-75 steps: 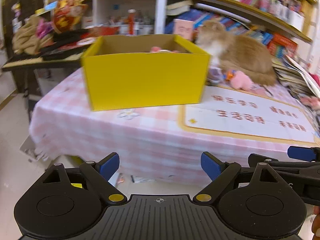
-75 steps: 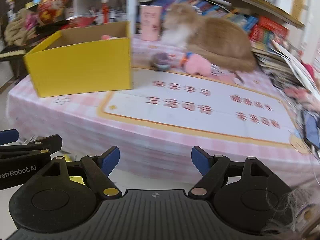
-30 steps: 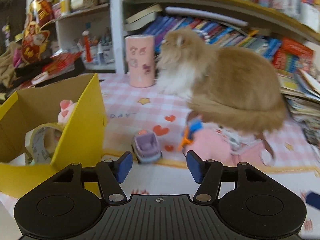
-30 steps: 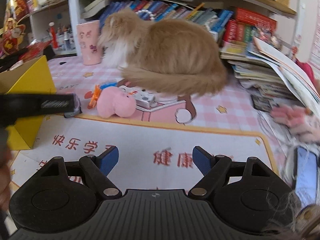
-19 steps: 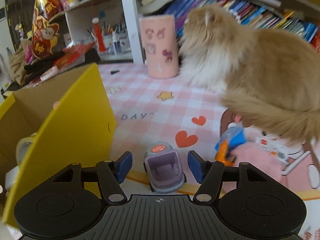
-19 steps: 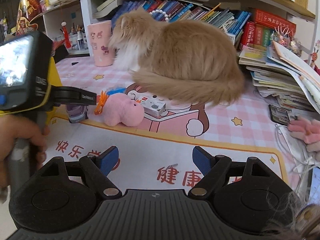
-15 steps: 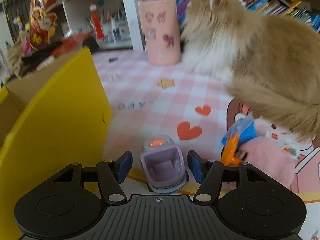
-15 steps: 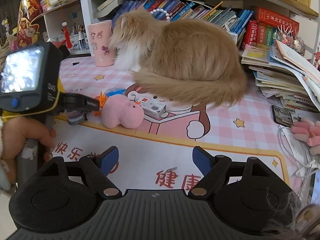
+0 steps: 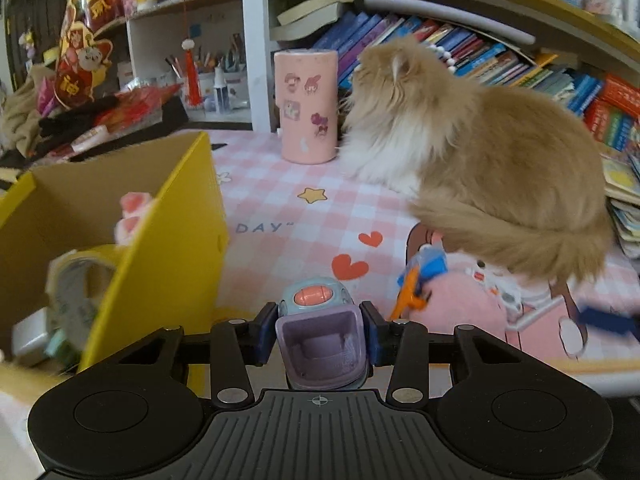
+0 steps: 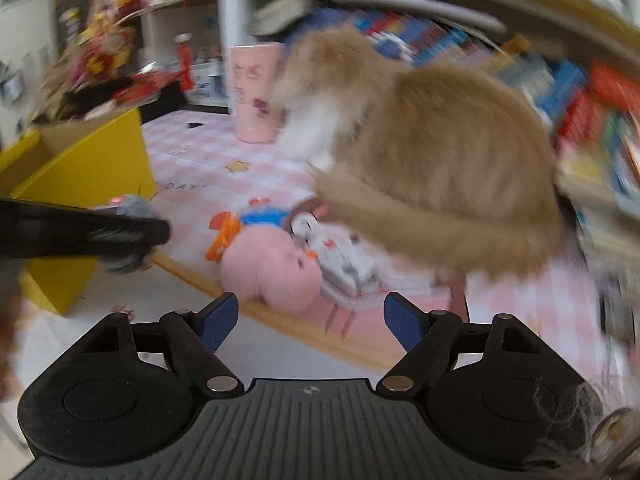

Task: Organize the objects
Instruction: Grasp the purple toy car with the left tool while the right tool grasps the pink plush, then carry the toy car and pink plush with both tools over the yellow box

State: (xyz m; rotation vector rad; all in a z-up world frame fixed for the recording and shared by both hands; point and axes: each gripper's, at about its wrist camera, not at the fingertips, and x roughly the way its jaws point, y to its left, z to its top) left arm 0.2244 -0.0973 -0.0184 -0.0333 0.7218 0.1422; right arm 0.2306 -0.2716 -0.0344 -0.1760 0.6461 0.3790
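A small purple toy car (image 9: 316, 300) with a pink button sits on the table beside the yellow box (image 9: 160, 248). My left gripper (image 9: 319, 330) is closing on it, and both blue pads touch its sides. In the right wrist view the left gripper's dark finger (image 10: 120, 232) reaches in from the left with the toy (image 10: 134, 204) behind it. My right gripper (image 10: 310, 320) is open just in front of a pink plush (image 10: 268, 272) with an orange and blue top. Nothing is between its fingers.
A fluffy ginger cat (image 9: 480, 168) sits on the table, its tail over a white toy (image 10: 348, 264) beside the plush. The box holds a tape roll (image 9: 76, 292) and a pink item. A pink cylinder (image 9: 306, 106) stands at the back. Bookshelves line the rear.
The left jaws have come together onto the sides of the purple toy. The right gripper has moved in toward the pink plush and rolled; its view is now blurred.
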